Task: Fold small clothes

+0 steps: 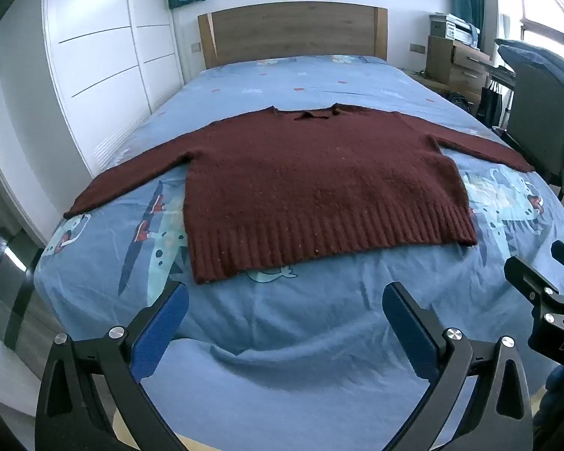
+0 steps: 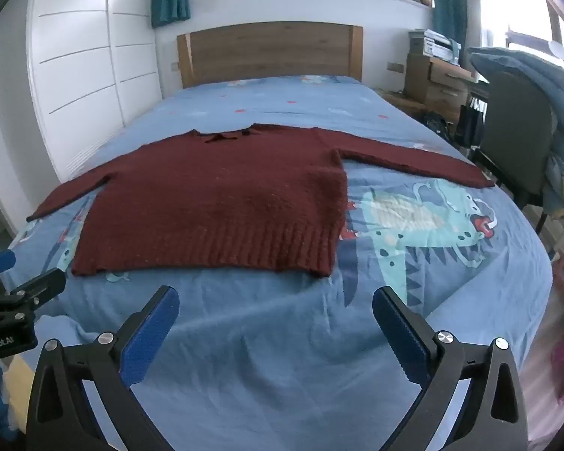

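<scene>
In the left wrist view, the sweater (image 1: 319, 184) is seen spread flat on the bed (image 1: 319, 338), sleeves out, hem nearest; the left tool (image 1: 285, 312) is held spread apart, short of the hem. A thick knit could be pinched unevenly, so bedsheet might be caught too.

In the right wrist view, the right tool (image 2: 274, 315) is likewise held apart, nothing gripped. Beyond the sweater's right sleeve a chair (image 2: 515, 143) stands close; nothing is seen blocking the hem.

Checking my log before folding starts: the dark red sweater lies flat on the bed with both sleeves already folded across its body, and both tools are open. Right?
Not quite. The sweater lies flat on the bed, but both sleeves are spread outward, as the left wrist view shows. The left tool and right tool are open.
</scene>
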A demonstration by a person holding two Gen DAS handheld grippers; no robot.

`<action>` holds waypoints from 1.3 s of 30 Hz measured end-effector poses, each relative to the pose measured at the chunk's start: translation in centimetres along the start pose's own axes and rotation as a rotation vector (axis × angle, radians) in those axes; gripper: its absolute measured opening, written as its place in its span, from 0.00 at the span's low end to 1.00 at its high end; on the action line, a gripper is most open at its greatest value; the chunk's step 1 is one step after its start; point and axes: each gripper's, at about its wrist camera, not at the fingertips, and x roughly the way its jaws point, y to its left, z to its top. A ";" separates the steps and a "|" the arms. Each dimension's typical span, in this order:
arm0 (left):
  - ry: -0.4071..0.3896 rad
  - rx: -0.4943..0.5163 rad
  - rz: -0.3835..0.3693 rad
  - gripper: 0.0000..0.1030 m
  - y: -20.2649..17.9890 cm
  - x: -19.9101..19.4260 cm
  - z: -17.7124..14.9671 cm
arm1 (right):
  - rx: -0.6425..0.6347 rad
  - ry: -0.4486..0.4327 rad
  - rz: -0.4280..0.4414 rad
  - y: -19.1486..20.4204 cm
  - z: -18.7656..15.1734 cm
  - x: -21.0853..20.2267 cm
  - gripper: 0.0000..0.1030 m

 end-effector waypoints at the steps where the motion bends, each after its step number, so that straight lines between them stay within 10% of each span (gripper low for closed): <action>1: 0.001 0.002 0.001 0.99 0.0 0.0 0.0 | -0.001 0.000 -0.001 0.0 0.0 0.0 1.00; 39: 0.002 -0.008 -0.012 0.99 -0.3 0.1 -0.1 | 0.010 0.000 -0.006 -0.6 -0.1 -0.1 1.00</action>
